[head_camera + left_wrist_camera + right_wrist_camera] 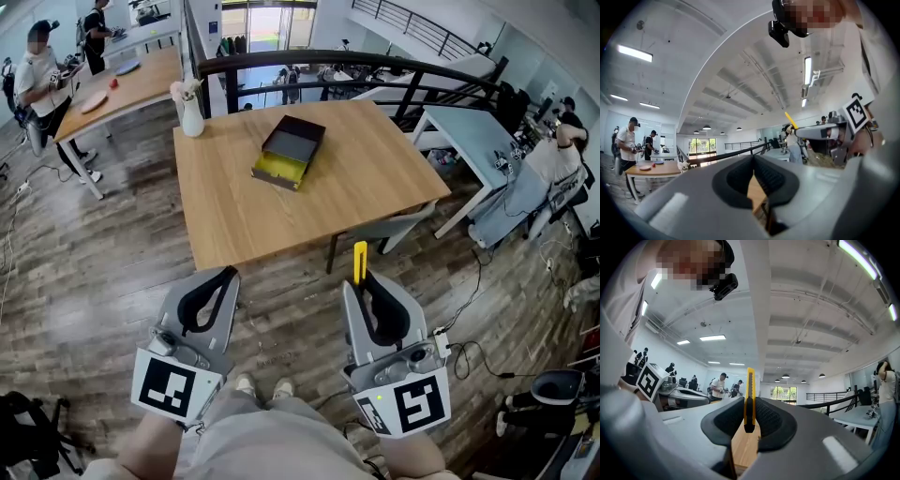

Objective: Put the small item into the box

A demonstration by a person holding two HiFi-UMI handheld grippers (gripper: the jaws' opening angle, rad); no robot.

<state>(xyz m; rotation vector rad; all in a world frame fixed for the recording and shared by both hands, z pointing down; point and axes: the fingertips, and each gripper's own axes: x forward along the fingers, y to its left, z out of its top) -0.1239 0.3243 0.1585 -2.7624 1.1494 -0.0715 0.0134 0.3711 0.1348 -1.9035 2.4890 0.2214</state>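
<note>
The square light-wood table point(375, 187) looks smooth and matt. The slim yellow utility knife point(749, 397) is smooth plastic. The left gripper point(228, 274) and right gripper point(362, 281) have matt grey plastic shells and black ribbed rubbery pads point(769, 420).

The small item, a slim yellow utility knife point(749, 394), stands upright, pinched between the jaws of the right gripper point(362, 281), its tip poking out past them; the box point(289, 151) — dark, shallow, open-topped, one side yellow-green — sits askew on the wooden table point(234, 206), well apart from the knife.
</note>
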